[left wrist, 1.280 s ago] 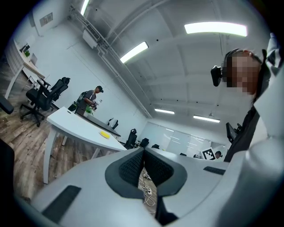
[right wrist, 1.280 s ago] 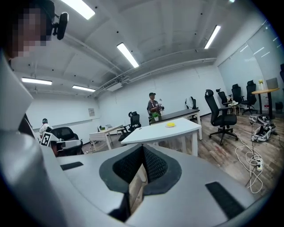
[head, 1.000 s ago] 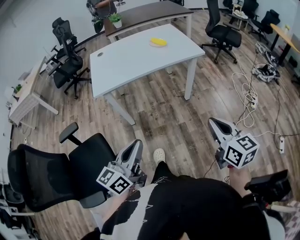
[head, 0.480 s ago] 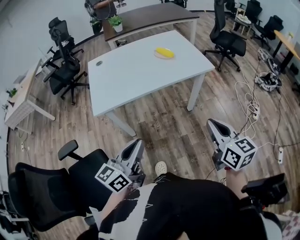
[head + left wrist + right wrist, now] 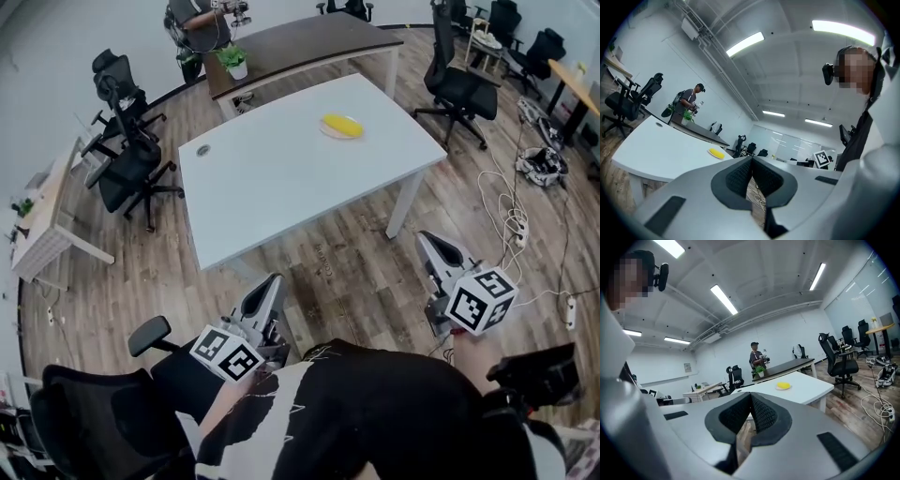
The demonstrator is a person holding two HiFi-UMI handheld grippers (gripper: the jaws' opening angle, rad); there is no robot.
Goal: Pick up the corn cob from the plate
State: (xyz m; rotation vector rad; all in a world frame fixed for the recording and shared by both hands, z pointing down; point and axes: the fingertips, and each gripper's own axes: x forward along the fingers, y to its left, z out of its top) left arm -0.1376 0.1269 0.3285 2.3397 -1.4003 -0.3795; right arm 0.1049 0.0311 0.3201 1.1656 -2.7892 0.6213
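Table [image 5: 281,173] nearer; corn cob [image 5: 343,125] distant, detail indistinct.

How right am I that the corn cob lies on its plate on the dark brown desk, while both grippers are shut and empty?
Only the desk is wrong: the head view shows the corn cob on its plate on the white table. The left gripper and right gripper are shut and empty.

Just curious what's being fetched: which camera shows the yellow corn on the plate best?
The head view: it looks down on the corn cob on its plate, on the white table. Both gripper views show only a small yellow blob, far off.
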